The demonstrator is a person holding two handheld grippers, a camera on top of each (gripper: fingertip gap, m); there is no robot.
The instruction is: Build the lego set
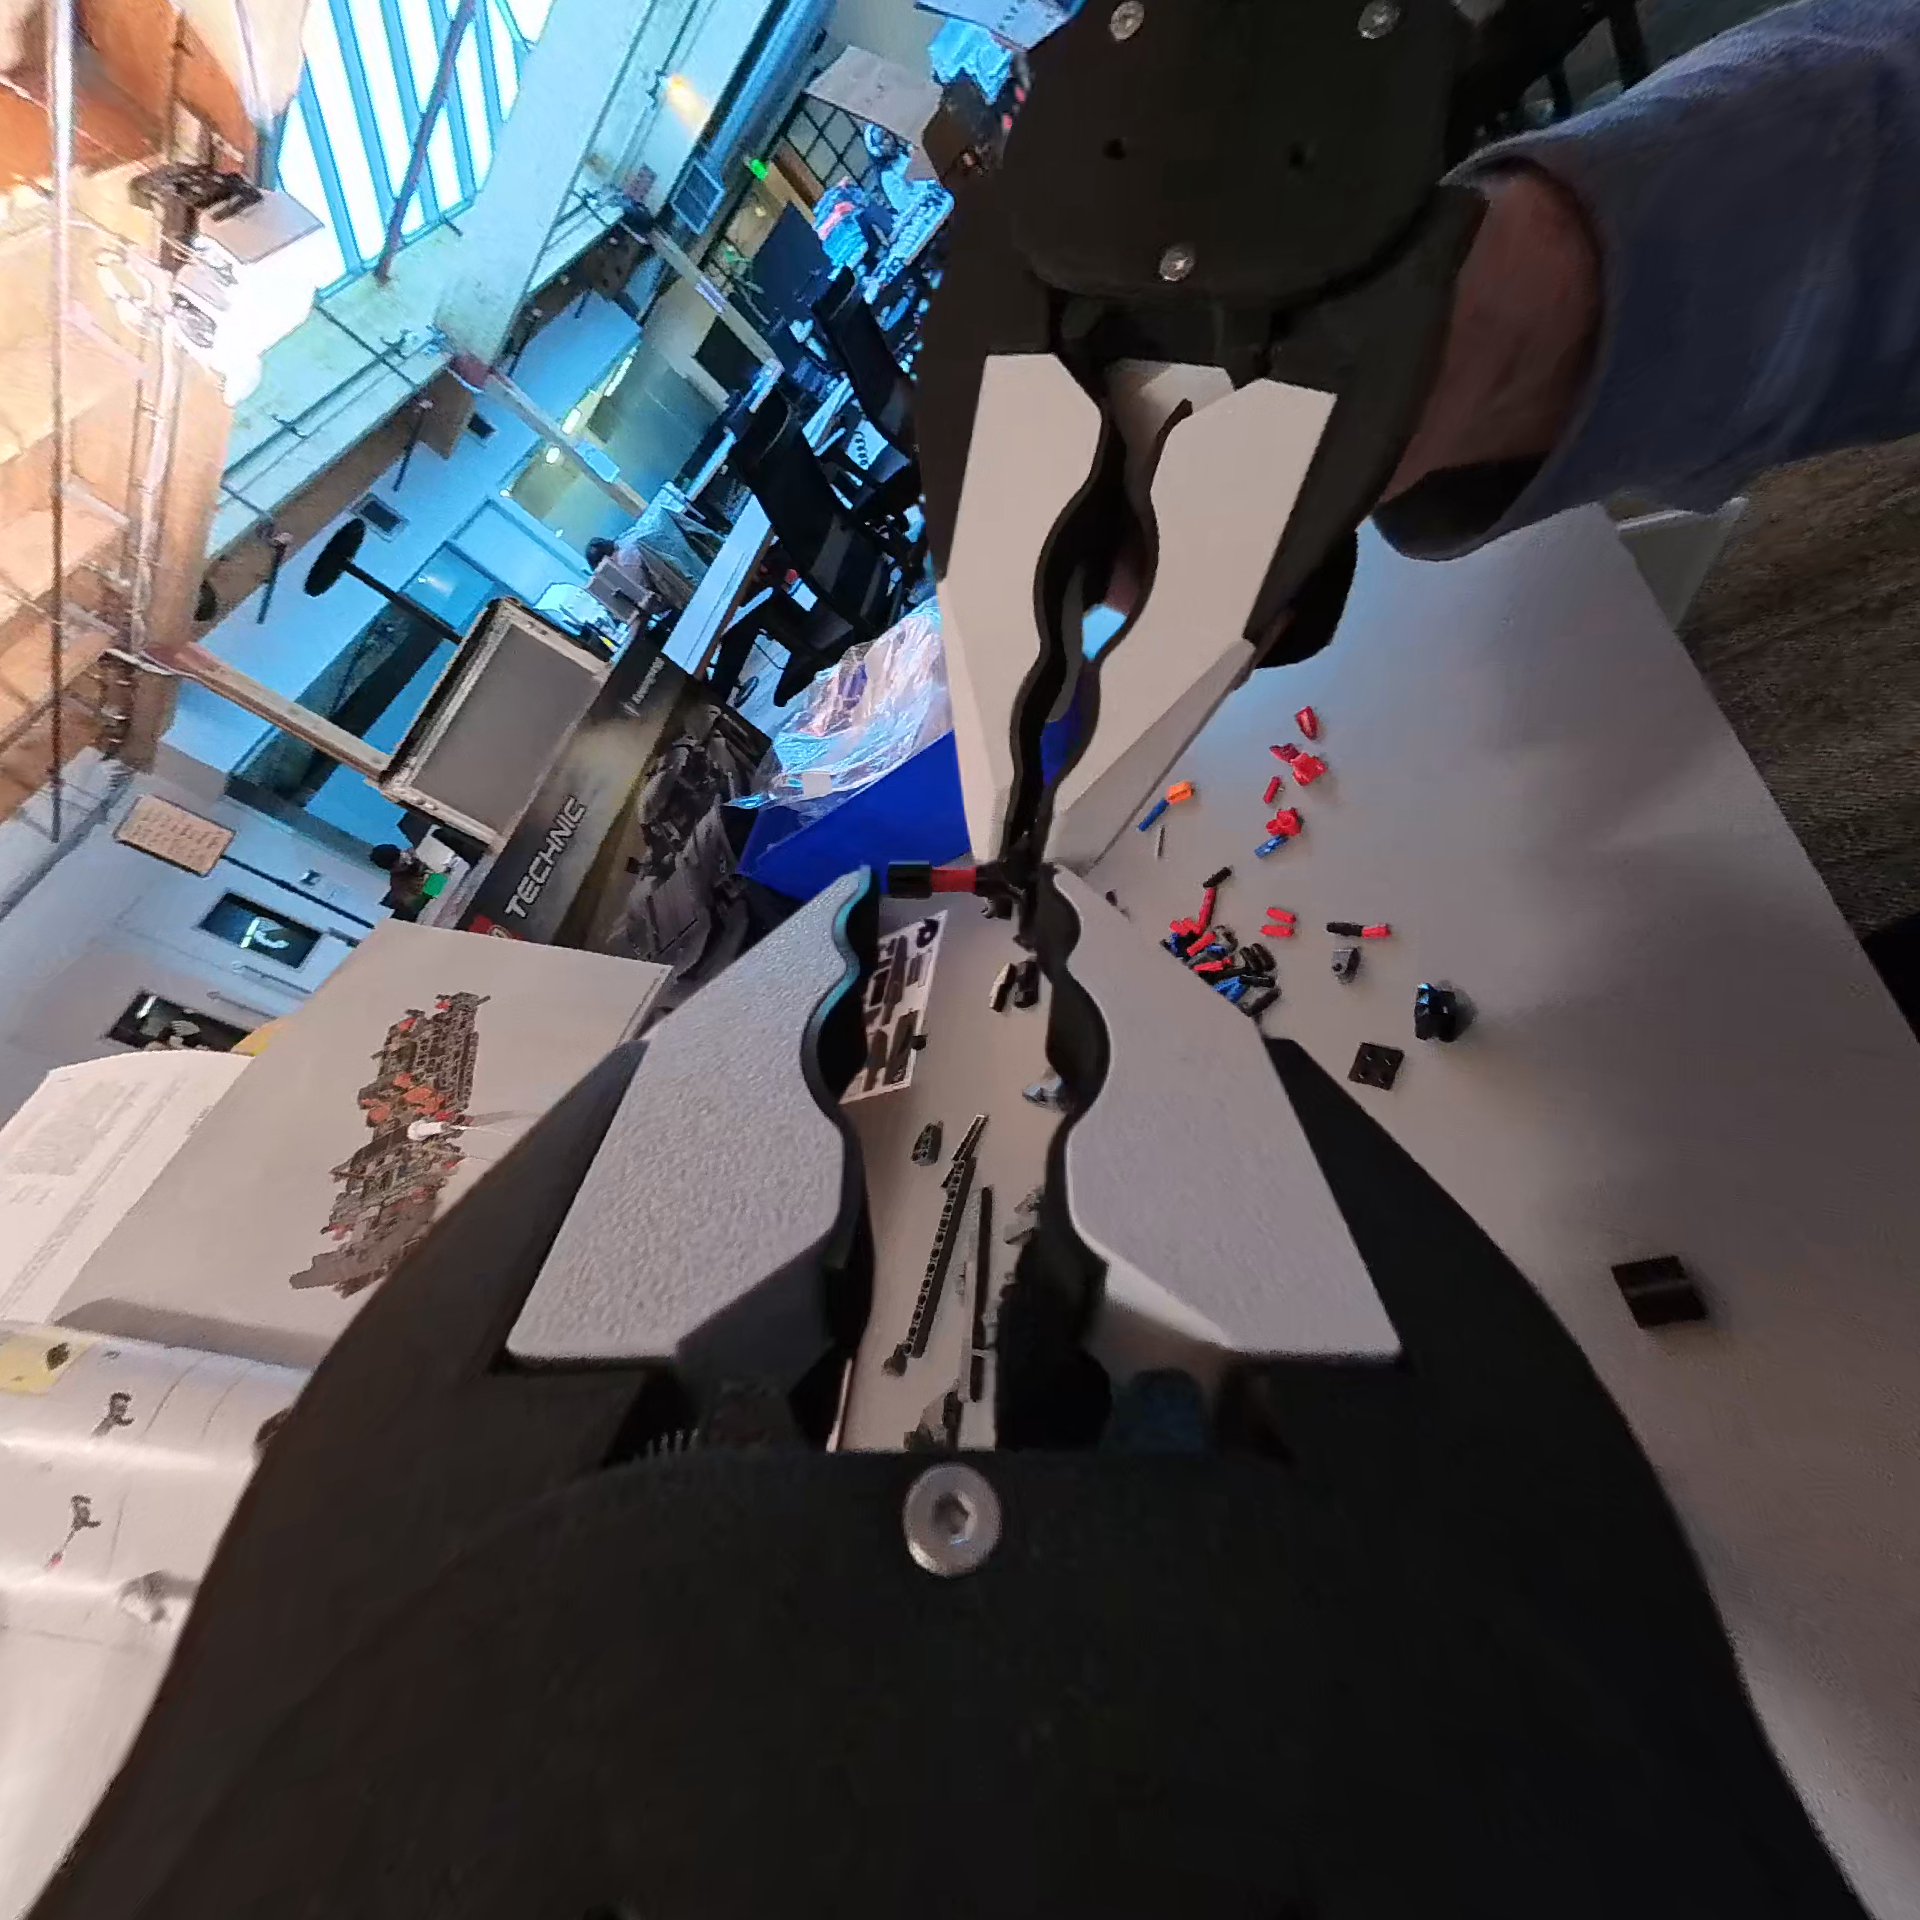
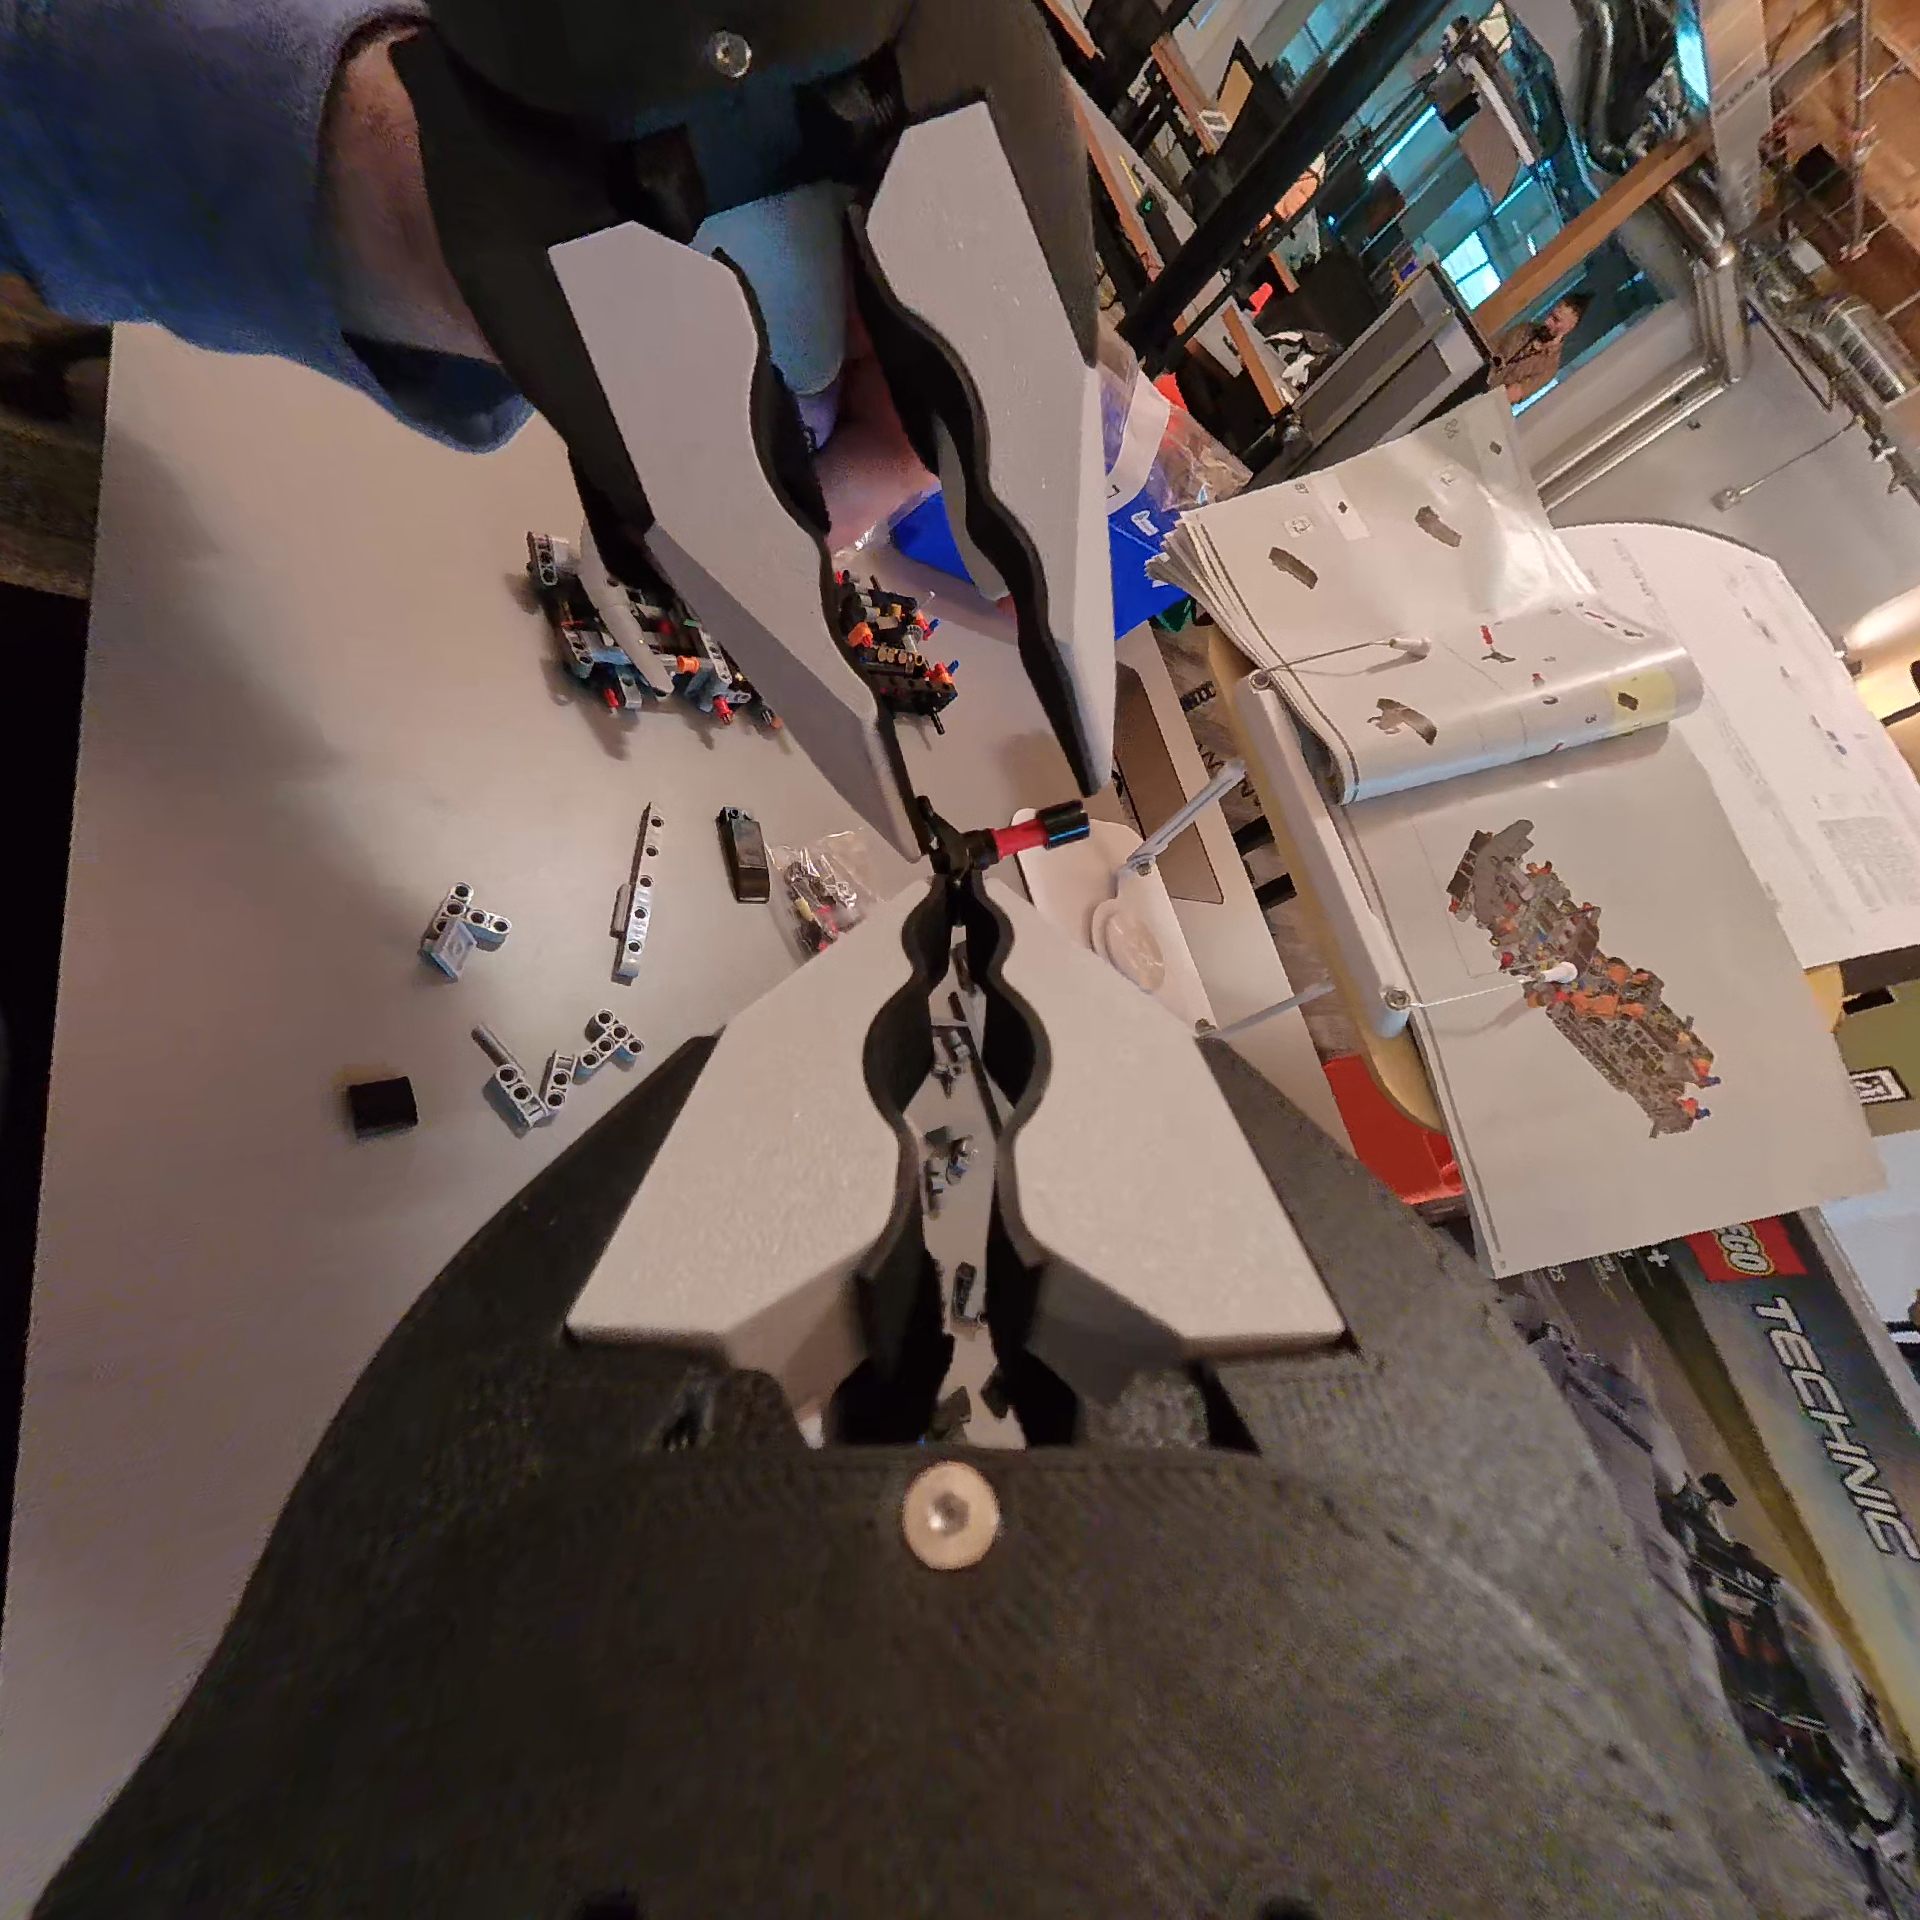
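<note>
Two sets of tongs meet tip to tip above the white surface (image 1: 1558, 1039). The right tongs (image 2: 951, 894) are clamped on the black joint of a small Lego piece (image 2: 1013, 840), a red axle capped by a black bush. The left tongs (image 1: 961, 899) stand open around it. Loose red, blue and black pins (image 1: 1226, 951) lie beyond.

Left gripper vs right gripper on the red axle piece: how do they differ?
The right gripper has jaws nearly closed, pinching the black end of the red axle piece; the left gripper has jaws well apart, spanning the piece end to end, contact unclear. The right grips across the axle, the left lies along it. Both have grey fingers with wavy black pads, and their tips meet above the table.
</note>
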